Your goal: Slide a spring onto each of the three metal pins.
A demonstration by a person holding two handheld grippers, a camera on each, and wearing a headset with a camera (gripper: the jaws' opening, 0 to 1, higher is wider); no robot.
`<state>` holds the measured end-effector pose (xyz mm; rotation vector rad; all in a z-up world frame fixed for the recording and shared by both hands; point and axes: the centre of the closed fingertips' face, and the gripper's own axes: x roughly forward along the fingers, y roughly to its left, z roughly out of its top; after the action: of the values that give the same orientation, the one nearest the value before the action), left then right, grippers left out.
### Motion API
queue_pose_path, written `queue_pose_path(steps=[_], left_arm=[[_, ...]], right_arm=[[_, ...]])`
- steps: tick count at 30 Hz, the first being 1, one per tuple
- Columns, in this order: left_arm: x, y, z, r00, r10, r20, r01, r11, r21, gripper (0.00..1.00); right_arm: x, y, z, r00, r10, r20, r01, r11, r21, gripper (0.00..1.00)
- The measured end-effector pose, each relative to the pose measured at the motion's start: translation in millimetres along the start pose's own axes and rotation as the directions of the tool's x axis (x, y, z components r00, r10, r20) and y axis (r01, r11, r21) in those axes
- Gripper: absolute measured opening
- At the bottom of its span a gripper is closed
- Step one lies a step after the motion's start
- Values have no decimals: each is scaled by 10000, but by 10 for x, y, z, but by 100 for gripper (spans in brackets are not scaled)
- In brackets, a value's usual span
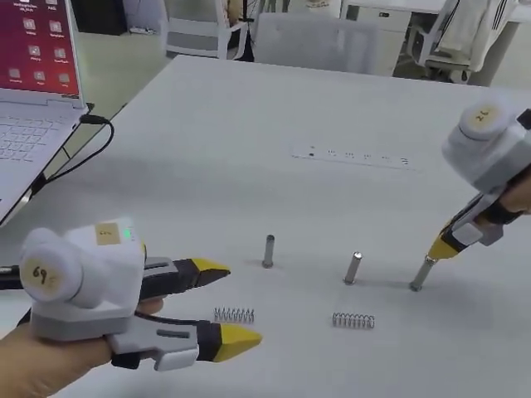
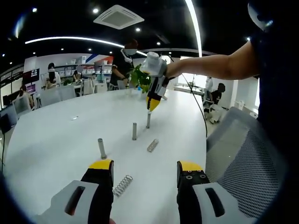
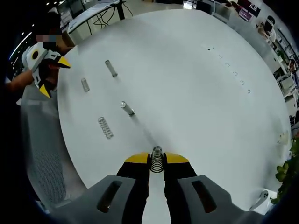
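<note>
Springs are lying loose on the white worktop (image 1: 249,149): the left spring (image 1: 234,315) just beside the left claw (image 2: 145,164), which is hovering with its jaws spread wide, and the right spring (image 1: 353,320) near the middle pin (image 1: 353,268). The right claw (image 1: 441,247) is pinching a third spring (image 3: 157,162) at the top of the rightmost pin (image 1: 422,274), while the left pin (image 1: 269,250) is standing bare.
</note>
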<state>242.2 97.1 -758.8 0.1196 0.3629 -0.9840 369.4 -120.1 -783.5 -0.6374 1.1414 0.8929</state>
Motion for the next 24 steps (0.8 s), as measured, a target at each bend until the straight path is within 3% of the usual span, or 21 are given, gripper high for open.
queue_pose_path(steps=[24], left_arm=[[-22,19,11,10000,52,-19,-52,10000,29,48]], right_arm=[[330,34,-31,9990,-228,-394,225,9997,-79,9]])
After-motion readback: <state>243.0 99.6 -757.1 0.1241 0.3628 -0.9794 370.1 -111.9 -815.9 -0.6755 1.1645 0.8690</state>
